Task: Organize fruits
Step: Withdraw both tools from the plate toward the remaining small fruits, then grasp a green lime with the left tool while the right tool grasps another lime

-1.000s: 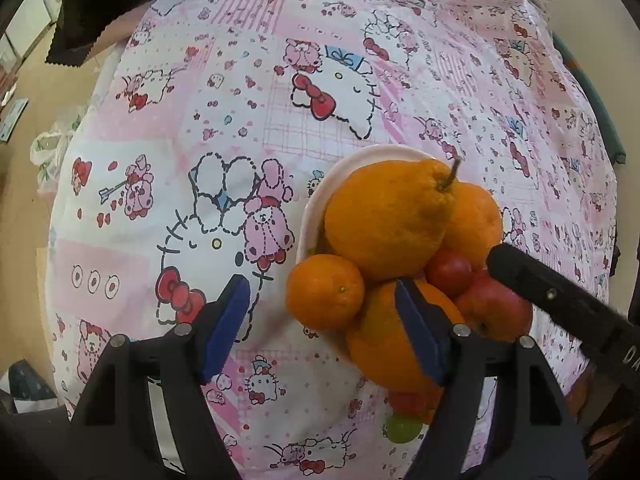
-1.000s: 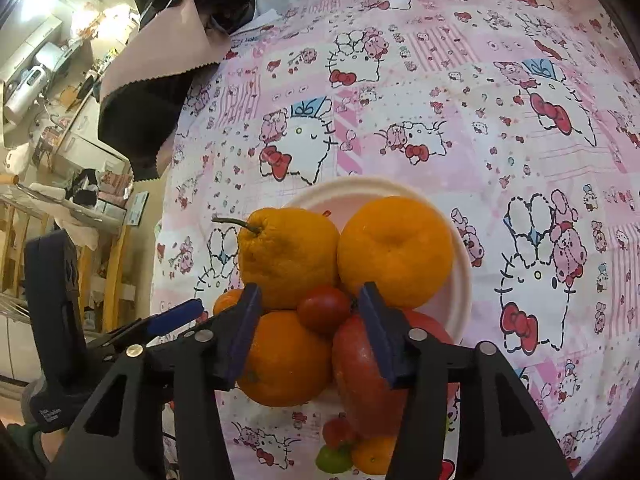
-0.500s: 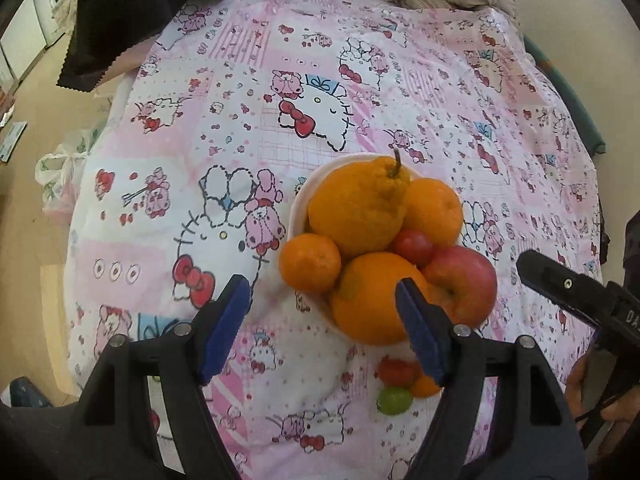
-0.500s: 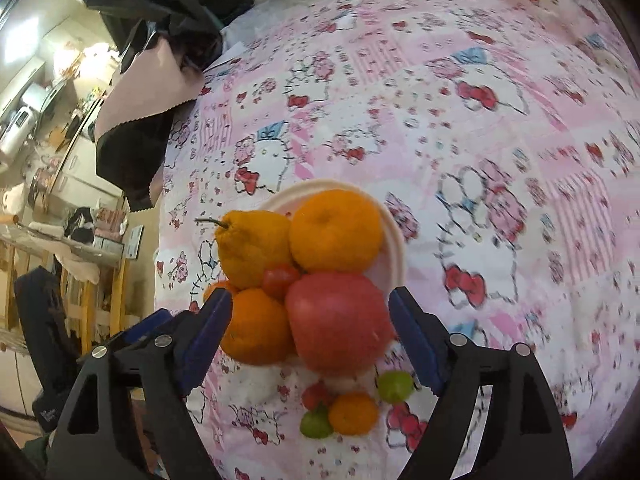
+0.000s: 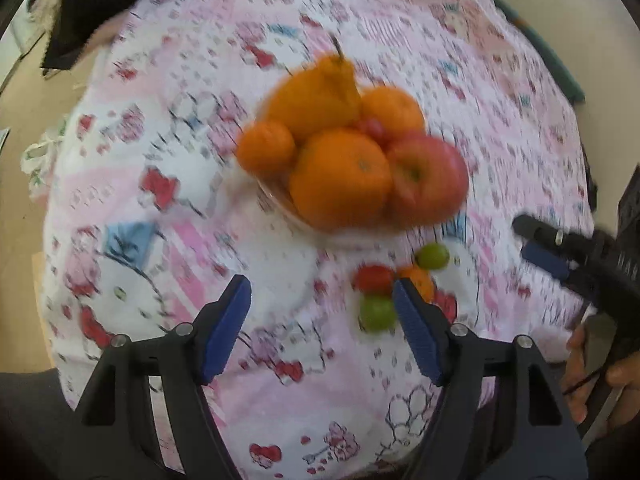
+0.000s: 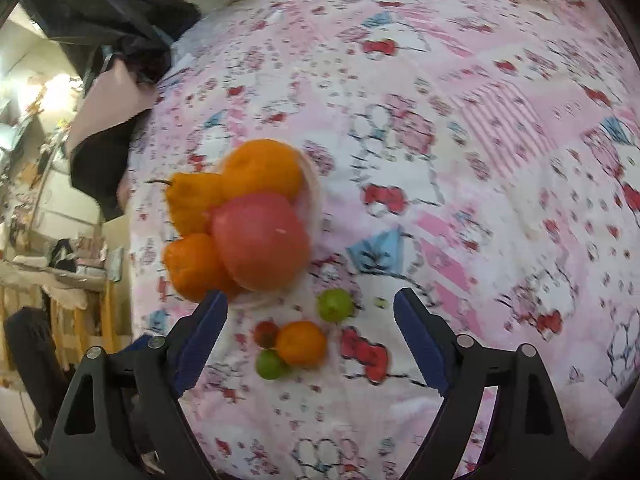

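A pale plate (image 5: pixel 276 196) holds a pile of fruit: a stemmed orange citrus (image 5: pixel 316 96), several oranges (image 5: pixel 340 176) and a red apple (image 5: pixel 426 178). The plate (image 6: pixel 312 184) and the apple (image 6: pixel 260 240) also show in the right wrist view. Small loose fruits lie on the cloth in front of it: a red one (image 5: pixel 372 278), two green ones (image 5: pixel 376 312) and a small orange one (image 6: pixel 301 343). My left gripper (image 5: pixel 322 312) is open and empty, above the cloth near them. My right gripper (image 6: pixel 310 326) is open and empty over them.
The surface is a pink cartoon-print cloth (image 5: pixel 200 184) on a rounded table. A dark cloth (image 5: pixel 80 12) lies at the far left edge. Furniture and clutter (image 6: pixel 52 240) stand beyond the table's left side in the right wrist view.
Both grippers have pulled back from the plate toward the table's near side. The right gripper's jaws opened wider. The loose small fruits now sit between the fingers.
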Demonstrator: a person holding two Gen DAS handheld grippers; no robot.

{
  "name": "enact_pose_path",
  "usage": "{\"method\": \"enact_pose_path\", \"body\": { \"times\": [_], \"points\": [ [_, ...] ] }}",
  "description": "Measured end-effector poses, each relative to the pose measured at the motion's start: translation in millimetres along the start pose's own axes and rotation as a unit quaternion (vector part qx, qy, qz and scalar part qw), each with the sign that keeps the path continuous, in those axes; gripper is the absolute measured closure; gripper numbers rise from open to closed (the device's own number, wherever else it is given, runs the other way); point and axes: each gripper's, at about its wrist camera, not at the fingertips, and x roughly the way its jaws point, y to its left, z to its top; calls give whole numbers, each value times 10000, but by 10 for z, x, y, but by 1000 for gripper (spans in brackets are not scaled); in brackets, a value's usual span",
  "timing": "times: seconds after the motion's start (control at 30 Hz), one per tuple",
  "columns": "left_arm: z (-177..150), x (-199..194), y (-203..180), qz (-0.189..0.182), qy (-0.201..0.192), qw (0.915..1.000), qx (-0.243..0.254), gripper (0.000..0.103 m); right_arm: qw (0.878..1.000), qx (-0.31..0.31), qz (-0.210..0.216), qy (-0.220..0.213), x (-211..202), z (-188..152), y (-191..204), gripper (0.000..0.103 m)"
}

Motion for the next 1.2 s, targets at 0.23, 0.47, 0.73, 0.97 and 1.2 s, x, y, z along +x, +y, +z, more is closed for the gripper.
{"method": "enact_pose_path", "body": {
  "times": [0.23,0.47,0.73,0.97,1.2],
  "points": [
    [-143,274,-307,-52,337,9982,497,38,9995,246,-203,-38,-55,-23,-302,15],
    [-248,566,-549,-2,701,9937,879,47,9990,297,-285,-156,-113,-25,-392,15],
    [-275,767,-641,122,904,9890,1164,70,9993,243,-279,-107,-62,3,-356,15],
    [-312,610,-603,108,850,9886,1237,80,9989,-184,-415,136,123,-7,-178,15],
    [-330,400,-485,100,705,9914,1098,80,9970,-350,-338,609,393,-24,-34,39]
  ]
}}
